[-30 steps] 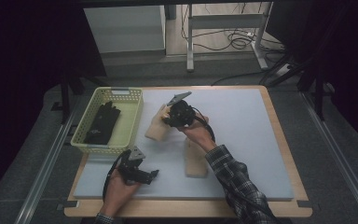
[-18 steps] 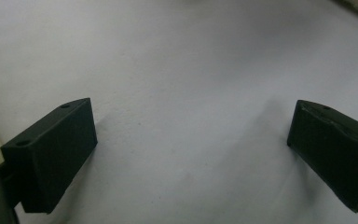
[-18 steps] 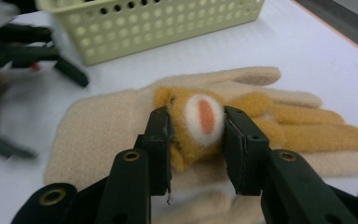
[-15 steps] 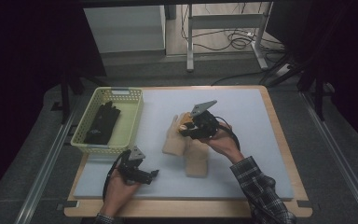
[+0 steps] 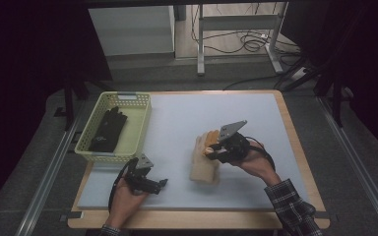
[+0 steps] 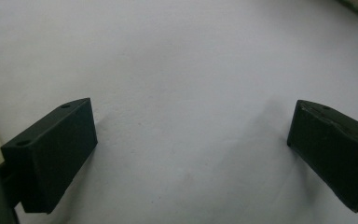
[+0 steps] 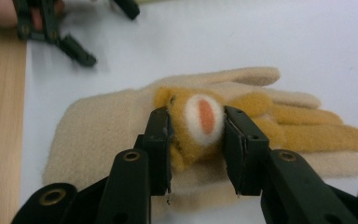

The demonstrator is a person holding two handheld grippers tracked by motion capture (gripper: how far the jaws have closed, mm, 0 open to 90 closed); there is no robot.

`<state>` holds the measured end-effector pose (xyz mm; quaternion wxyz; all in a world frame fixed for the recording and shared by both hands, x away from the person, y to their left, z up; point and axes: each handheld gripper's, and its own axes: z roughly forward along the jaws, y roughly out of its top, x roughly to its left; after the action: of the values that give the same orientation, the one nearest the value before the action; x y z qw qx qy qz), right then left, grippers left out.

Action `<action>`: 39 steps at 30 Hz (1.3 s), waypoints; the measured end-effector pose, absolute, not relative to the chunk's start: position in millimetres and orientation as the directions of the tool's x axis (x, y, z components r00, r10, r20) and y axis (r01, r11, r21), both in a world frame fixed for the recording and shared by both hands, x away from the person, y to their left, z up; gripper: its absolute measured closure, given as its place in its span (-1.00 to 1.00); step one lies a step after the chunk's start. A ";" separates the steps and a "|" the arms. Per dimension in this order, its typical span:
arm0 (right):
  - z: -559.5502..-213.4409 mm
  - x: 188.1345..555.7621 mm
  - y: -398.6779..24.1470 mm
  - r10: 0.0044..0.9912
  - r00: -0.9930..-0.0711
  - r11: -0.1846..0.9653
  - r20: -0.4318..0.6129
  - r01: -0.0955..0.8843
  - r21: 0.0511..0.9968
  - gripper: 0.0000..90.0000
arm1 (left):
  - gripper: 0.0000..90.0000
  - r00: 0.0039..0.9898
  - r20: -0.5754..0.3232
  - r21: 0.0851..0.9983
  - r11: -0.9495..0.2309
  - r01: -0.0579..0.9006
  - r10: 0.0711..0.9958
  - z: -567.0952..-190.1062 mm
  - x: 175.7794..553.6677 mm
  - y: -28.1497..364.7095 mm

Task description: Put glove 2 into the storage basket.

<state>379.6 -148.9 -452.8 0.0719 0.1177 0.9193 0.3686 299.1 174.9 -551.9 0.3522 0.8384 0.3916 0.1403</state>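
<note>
My right gripper (image 5: 210, 149) is shut on a fuzzy mustard-yellow glove (image 7: 303, 128), pinching a bunched part that bears a white and orange patch (image 7: 204, 116). The yellow glove hangs over a cream glove (image 5: 203, 171) that lies flat on the pale mat (image 5: 187, 118), right of centre; the cream glove (image 7: 98, 126) spreads under the jaws. Near the mat's front left, my left gripper (image 5: 158, 185) rests in a hand. Its jaws stand wide open over bare mat (image 6: 191, 93) with nothing between them.
A pale green basket (image 5: 142, 115) at the mat's left edge holds black gloves (image 5: 109, 129). The wooden table rim (image 5: 295, 147) frames the mat. The left gripper (image 7: 77, 49) lies beyond the cream glove's cuff. Table legs and cables stand behind the table.
My right gripper has carried the yellow glove from beside the basket rightward and toward the front, over the cream glove. The left gripper has stayed put.
</note>
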 end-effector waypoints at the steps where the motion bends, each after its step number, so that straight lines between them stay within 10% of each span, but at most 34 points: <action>1: -455.6 379.3 -149.9 0.263 -0.964 0.707 -0.046 0.160 0.689 0.40 | -0.97 0.654 -0.041 0.700 -0.445 0.558 0.755 -551.9 299.1 174.9; 20: -478.2 380.7 -171.5 0.452 -0.891 0.600 0.043 0.339 0.725 -0.10 | -0.97 0.654 -0.041 0.700 -0.446 0.559 0.755 -551.8 298.9 174.9; 39: -513.5 347.0 -197.6 0.498 -0.859 0.545 0.122 0.419 0.727 0.89 | -0.97 0.654 -0.038 0.700 -0.447 0.557 0.756 -551.8 298.8 174.8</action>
<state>347.0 -197.6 -513.5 0.0496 0.2611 0.8774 0.3994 298.8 174.8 -551.8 0.3512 0.8388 0.3913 0.1410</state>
